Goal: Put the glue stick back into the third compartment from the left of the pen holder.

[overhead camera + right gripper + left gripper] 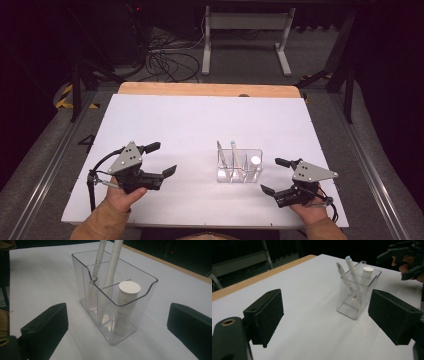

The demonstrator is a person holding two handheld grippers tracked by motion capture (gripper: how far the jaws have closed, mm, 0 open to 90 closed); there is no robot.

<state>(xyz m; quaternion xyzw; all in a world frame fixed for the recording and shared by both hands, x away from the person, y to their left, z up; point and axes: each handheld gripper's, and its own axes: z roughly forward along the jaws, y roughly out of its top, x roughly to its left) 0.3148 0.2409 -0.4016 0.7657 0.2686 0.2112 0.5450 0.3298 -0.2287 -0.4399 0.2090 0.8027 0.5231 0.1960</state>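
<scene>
High view: a clear plastic holder (240,167) with two pens (220,152) and a white-capped tube (255,162) stands right of the surface's middle, nearer its front edge. The left gripper (162,160) and right gripper (272,176) flank it, jaws released, empty.

Left gripper view: jaws spread wide, touching nothing.

Right gripper view: jaws released either side of the holder (112,302); the tube's print (122,315) is unreadable.

Your clear plastic organiser (239,167) stands upright on the white bench (165,125), between your two claws, nearer your right claw (270,176) than your left claw (161,159). Inner walls split it into compartments. Two slim white pens (105,267) lean in the compartments on the side away from your right claw, tips poking above the rim. A white capped tube (126,305) stands upright in the compartment nearest your right claw. Neither claw touches it.
</scene>
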